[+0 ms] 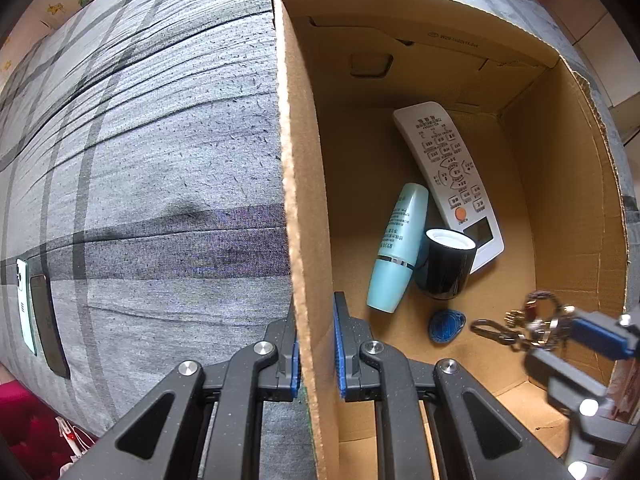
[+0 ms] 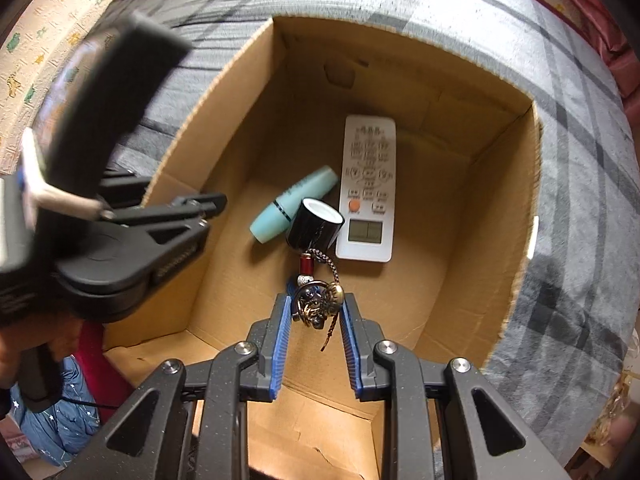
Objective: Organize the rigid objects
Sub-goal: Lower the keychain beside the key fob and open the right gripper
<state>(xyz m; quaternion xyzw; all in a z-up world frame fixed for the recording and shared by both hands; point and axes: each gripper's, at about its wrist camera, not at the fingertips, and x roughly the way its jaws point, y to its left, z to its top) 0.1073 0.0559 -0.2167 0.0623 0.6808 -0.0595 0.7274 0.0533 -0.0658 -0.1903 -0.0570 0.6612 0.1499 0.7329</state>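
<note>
A cardboard box (image 1: 304, 200) (image 2: 500, 208) stands on a grey plaid bedspread. Inside lie a white remote (image 1: 452, 176) (image 2: 368, 184), a light blue bottle (image 1: 396, 248) (image 2: 296, 202), a black cup (image 1: 446, 264) (image 2: 316, 226) and a blue key fob (image 1: 446, 326). My left gripper (image 1: 316, 344) is shut on the box's left wall. My right gripper (image 2: 316, 312) (image 1: 560, 340) is shut on a keychain (image 2: 318, 304) (image 1: 516, 326) and holds it above the box floor, near the cup.
Two phones (image 1: 38, 312) lie on the bedspread (image 1: 160, 160) far left of the box. Red fabric and small items show beyond the bed's near edge.
</note>
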